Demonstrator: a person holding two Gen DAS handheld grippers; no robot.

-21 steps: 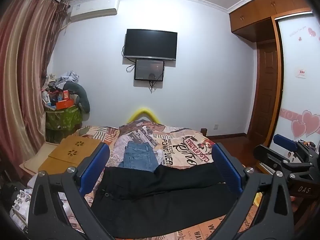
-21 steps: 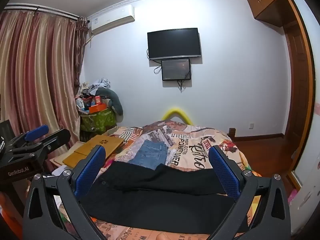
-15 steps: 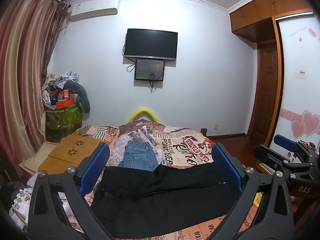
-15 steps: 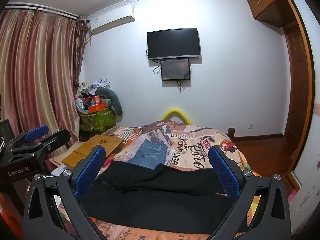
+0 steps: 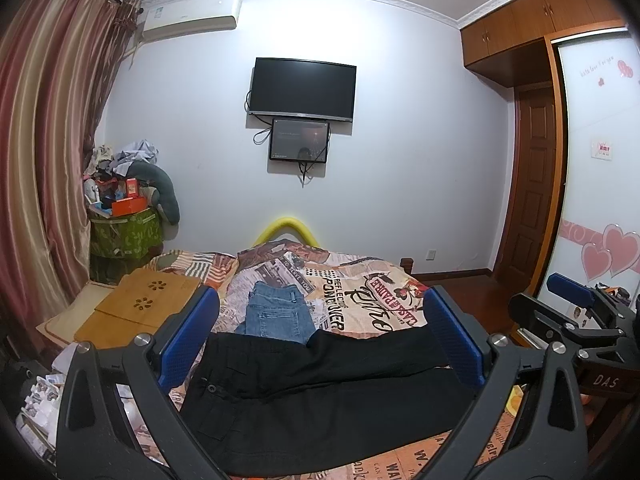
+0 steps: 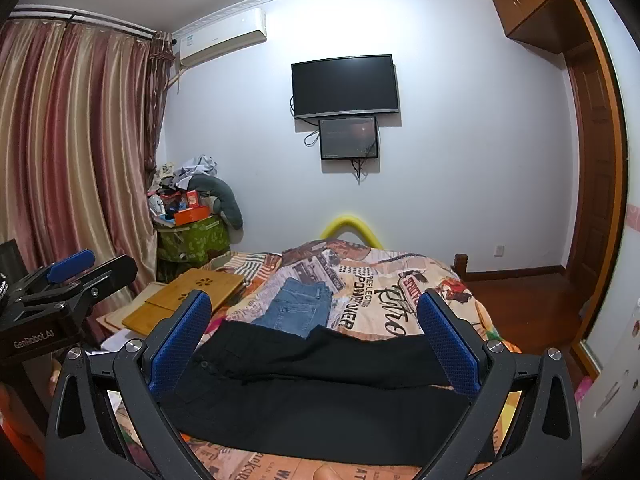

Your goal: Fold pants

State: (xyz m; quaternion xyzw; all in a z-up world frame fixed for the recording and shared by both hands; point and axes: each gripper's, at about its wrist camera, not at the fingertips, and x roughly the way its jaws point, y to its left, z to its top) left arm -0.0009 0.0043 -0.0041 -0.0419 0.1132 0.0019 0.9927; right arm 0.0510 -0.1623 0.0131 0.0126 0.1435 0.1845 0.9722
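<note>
Black pants [image 5: 320,392] lie spread across the near end of the bed, waistband at the left, legs running right; they also show in the right wrist view [image 6: 320,380]. My left gripper [image 5: 320,340] is open and empty, held above them. My right gripper [image 6: 314,340] is open and empty, also above them. Each gripper shows in the other's view: the right one at the right edge [image 5: 576,320], the left one at the left edge [image 6: 68,280].
Folded blue jeans [image 5: 276,312] lie on the patterned bedspread [image 5: 360,292] behind the black pants. A wooden lap desk [image 5: 136,308] sits left of the bed. A cluttered green box [image 5: 124,232], curtains, a wall TV [image 5: 302,88] and a wardrobe door [image 5: 600,200] surround the bed.
</note>
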